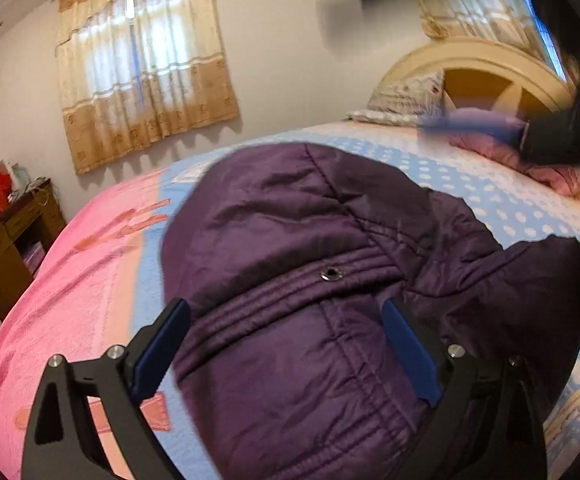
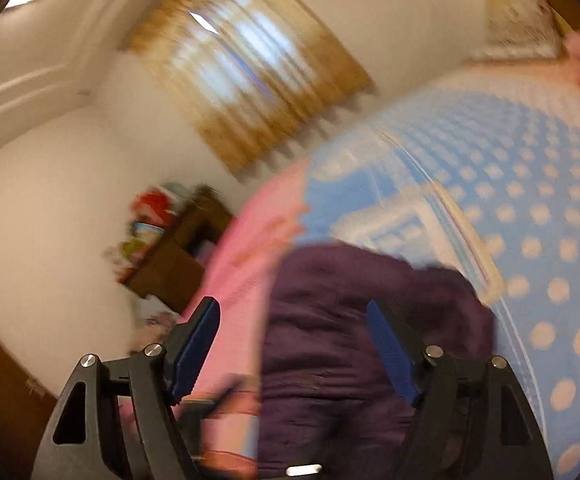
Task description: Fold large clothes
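Observation:
A dark purple padded jacket (image 1: 302, 280) lies bunched on the bed, with a metal snap on a stitched band. My left gripper (image 1: 285, 320) is open, its blue-padded fingers spread over the jacket's near part, holding nothing. The right wrist view is motion-blurred; the jacket (image 2: 350, 340) shows there below and ahead. My right gripper (image 2: 294, 320) is open and empty above the jacket's edge. The right gripper also shows as a dark blurred shape in the left wrist view (image 1: 490, 128) at the upper right, above the bed.
The bed carries a pink and blue polka-dot cover (image 1: 510, 200). Pillows (image 1: 406, 100) and a cream headboard (image 1: 482, 60) stand at the far end. A wooden desk (image 1: 5, 240) with clutter stands at the left by the curtained window (image 1: 141, 76).

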Action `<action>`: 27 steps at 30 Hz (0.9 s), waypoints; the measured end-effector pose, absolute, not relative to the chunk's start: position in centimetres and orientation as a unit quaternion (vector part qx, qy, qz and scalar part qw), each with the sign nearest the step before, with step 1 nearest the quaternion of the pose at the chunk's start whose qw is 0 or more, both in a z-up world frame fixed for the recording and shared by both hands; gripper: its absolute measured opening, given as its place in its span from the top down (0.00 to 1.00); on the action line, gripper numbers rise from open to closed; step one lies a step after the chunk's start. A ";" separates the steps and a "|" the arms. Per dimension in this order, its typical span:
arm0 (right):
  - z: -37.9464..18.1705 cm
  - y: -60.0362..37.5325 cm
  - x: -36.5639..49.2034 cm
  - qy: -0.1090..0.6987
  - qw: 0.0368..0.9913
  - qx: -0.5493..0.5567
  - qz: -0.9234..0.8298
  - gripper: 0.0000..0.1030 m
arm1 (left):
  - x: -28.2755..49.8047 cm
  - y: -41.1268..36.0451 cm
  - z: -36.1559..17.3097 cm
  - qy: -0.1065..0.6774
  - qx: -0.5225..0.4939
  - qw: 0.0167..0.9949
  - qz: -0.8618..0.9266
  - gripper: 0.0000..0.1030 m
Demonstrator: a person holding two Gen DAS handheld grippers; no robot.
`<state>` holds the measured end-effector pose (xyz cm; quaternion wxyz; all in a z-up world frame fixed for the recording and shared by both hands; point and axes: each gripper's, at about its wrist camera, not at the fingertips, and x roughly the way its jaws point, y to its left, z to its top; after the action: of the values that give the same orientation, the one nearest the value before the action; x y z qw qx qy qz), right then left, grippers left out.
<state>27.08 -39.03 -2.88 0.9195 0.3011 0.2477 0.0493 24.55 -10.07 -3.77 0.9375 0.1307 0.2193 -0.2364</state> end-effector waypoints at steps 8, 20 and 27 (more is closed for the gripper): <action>-8.9 -41.1 27.8 0.306 0.931 0.171 -0.100 0.26 | 28.0 -9.1 -4.9 0.252 0.115 0.942 -0.187 0.00; -14.4 -42.6 29.9 0.343 0.920 0.176 -0.073 0.26 | 29.3 -9.4 -8.4 0.303 0.052 0.932 -0.193 0.00; -15.4 -42.2 30.7 0.355 0.915 0.181 -0.066 0.26 | 29.9 -9.1 -9.1 0.310 0.034 0.929 -0.199 0.00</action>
<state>30.70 -42.22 -15.36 0.9147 0.1810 0.3551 -0.0664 29.86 -9.07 -9.07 0.9290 0.0337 0.3103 -0.1987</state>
